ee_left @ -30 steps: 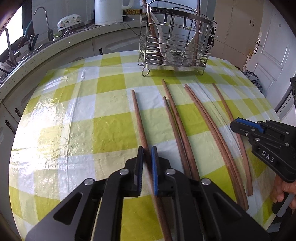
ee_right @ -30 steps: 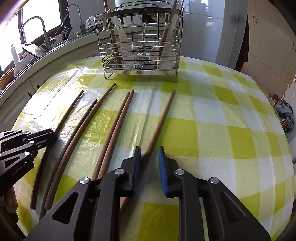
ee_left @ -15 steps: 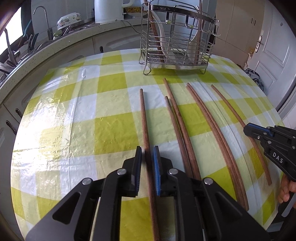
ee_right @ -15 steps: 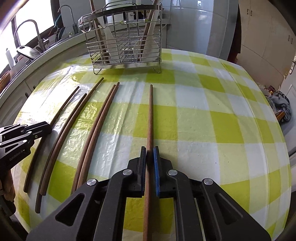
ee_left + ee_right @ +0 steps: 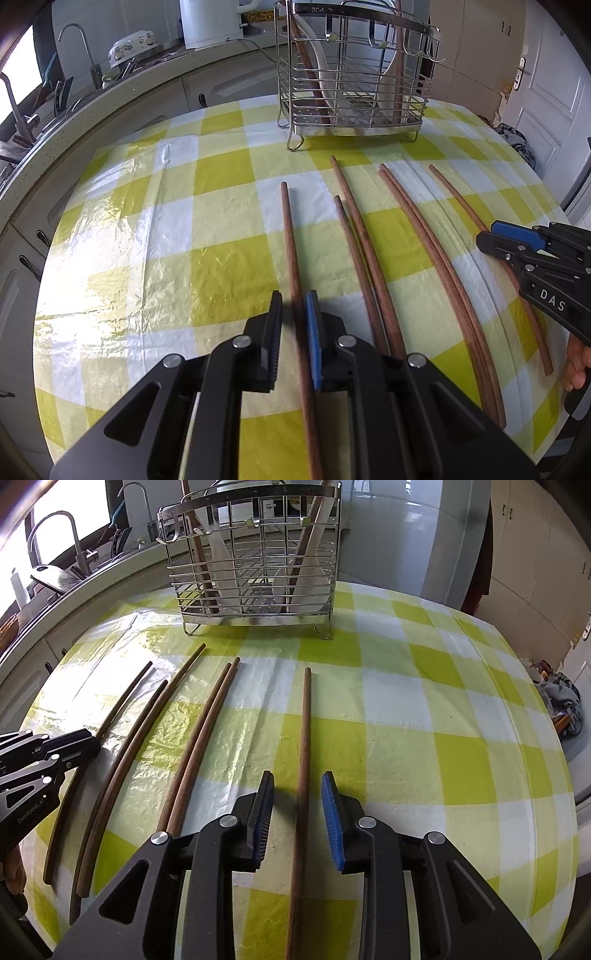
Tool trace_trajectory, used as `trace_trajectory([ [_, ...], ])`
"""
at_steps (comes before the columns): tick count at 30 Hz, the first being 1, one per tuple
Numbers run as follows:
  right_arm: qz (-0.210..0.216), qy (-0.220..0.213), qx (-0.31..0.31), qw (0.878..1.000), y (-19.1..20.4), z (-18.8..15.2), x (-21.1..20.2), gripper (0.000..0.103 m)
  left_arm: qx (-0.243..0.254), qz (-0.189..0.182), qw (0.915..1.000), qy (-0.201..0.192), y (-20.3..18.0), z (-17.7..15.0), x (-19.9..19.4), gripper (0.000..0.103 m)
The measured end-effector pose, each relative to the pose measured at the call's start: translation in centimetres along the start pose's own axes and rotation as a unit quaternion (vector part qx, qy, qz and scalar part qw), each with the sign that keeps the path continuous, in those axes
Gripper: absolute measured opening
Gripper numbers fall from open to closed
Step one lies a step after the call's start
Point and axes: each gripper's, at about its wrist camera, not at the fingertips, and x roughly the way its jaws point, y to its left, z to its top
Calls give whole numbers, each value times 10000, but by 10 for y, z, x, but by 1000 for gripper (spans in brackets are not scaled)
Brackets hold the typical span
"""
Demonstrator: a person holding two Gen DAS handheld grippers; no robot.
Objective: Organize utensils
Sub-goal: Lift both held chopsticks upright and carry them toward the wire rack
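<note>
Several long wooden chopsticks lie side by side on the yellow-checked tablecloth [image 5: 184, 258]. My left gripper [image 5: 293, 306] straddles the leftmost chopstick [image 5: 290, 240]. Its jaws are barely apart: the stick lies against the blue pad, with a thin gap to the other. My right gripper [image 5: 297, 786] straddles the rightmost chopstick [image 5: 304, 720]. Its jaws are opening, with clear gaps on both sides of the stick. Each gripper shows in the other view: the right gripper [image 5: 484, 240] and the left gripper [image 5: 94, 744]. A wire utensil rack [image 5: 351, 85] [image 5: 255, 568] stands at the far side of the table and holds utensils.
Two pairs of chopsticks [image 5: 369, 251] [image 5: 424, 229] lie between my grippers. A counter with a faucet [image 5: 85, 48] and a white kettle [image 5: 210, 22] curves behind the table. A white door [image 5: 546, 92] is at the right. A person's hand [image 5: 576, 365] holds the right gripper.
Both outer chopsticks went from slanted to lying straight along the jaws. The right gripper closed on its stick, then opened. The left jaws eased slightly.
</note>
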Motion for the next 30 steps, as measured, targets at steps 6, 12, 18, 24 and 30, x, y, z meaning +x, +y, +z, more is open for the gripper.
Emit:
trace_trajectory([
  [6,77,-37,-48,10000,5,0,-1,7,-81,-128,9999,53,4,3,1,7],
  [12,96,-169,145,9997,-1,-1,-9,7,-191,-205,9996,-64,10,4,-9,7],
  [18,109,-450,304,9985,-9,3,-38,7,-358,-231,9985,-349,18,9,-32,7],
  [24,93,-751,449,9961,-19,9,-71,7,-524,-234,9958,-715,23,16,-62,7],
  [30,64,-1033,433,9937,-18,14,-103,7,-515,-266,9930,-1030,21,22,-94,7],
])
